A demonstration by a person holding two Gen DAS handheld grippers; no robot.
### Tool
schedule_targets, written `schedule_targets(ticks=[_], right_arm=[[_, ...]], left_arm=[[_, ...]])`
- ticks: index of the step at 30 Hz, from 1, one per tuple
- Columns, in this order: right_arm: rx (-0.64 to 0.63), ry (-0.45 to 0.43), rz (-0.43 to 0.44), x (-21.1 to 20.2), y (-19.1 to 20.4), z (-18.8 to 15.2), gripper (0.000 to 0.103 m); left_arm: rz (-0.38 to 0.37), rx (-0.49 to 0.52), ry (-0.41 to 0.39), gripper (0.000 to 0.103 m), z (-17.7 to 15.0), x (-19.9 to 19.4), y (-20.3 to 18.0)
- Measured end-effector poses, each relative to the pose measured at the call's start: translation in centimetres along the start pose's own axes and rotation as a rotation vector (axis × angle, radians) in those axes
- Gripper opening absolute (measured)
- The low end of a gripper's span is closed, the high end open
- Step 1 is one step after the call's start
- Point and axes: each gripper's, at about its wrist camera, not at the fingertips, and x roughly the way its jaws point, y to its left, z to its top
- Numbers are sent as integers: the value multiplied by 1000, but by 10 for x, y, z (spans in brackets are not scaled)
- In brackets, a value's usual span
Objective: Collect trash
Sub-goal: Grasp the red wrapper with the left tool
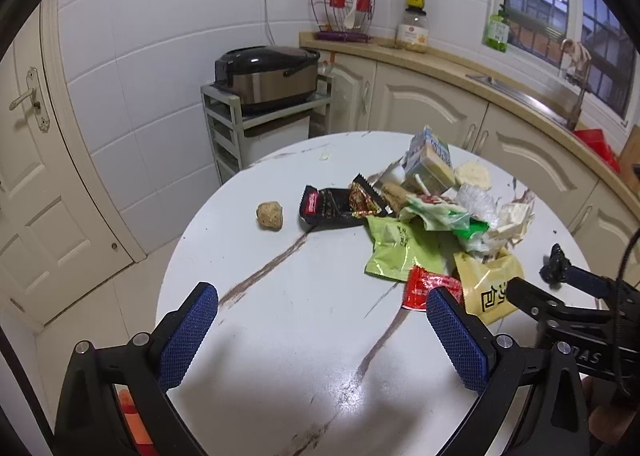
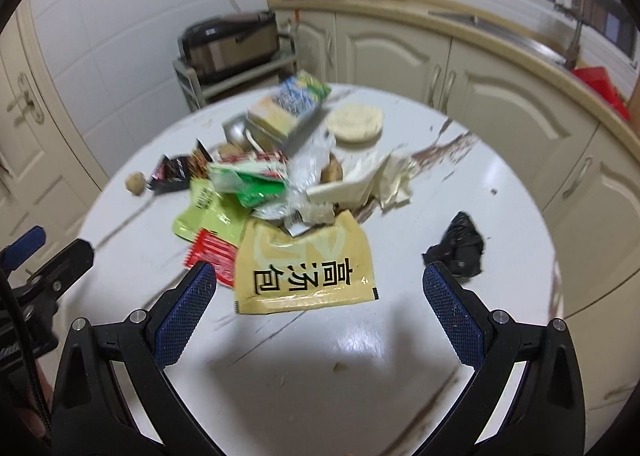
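kitchen cabinets and a counter curve around a round white table point(image 2: 520, 216), and the trash sits heaped on its far half. both grippers hang over the near edge with their blue pads spread wide and nothing between them.

the right gripper point(image 2: 320, 288) is the nearer one to the heap: the yellow soup packet point(image 2: 306, 272) lies straight ahead of its fingers, its near edge about level with the fingertips, its long side running across the gap rather than along it. the packet looks flat on the table, so a grip probably has to catch an edge. a red sachet point(image 2: 212, 256) pokes out just beside the packet's left side, touching it, and a crumpled black bag point(image 2: 458, 248) lies apart, just past the right finger.

the left gripper point(image 1: 322, 310) faces bare table; from it the heap lies ahead and to the right, with the red sachet point(image 1: 424, 288) close to its right finger. a brown lump point(image 1: 270, 216) sits alone, well ahead and slightly left, near a black wrapper point(image 1: 332, 210).

as for containers, a small milk carton point(image 2: 288, 112) lies tipped on its side at the back of the heap; what is in it cannot be told. no bin or open trash bag shows in either view.
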Motion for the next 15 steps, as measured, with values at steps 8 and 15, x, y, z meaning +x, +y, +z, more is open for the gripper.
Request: schedule_targets(ticks=[8,15], right_arm=[[-11,92,23,52,1,1,103],[-50,84,67,61,2,-3,95]], left_arm=[[5,12,50,102,11,37,-1],[2,35,75,102,16,57,-13]])
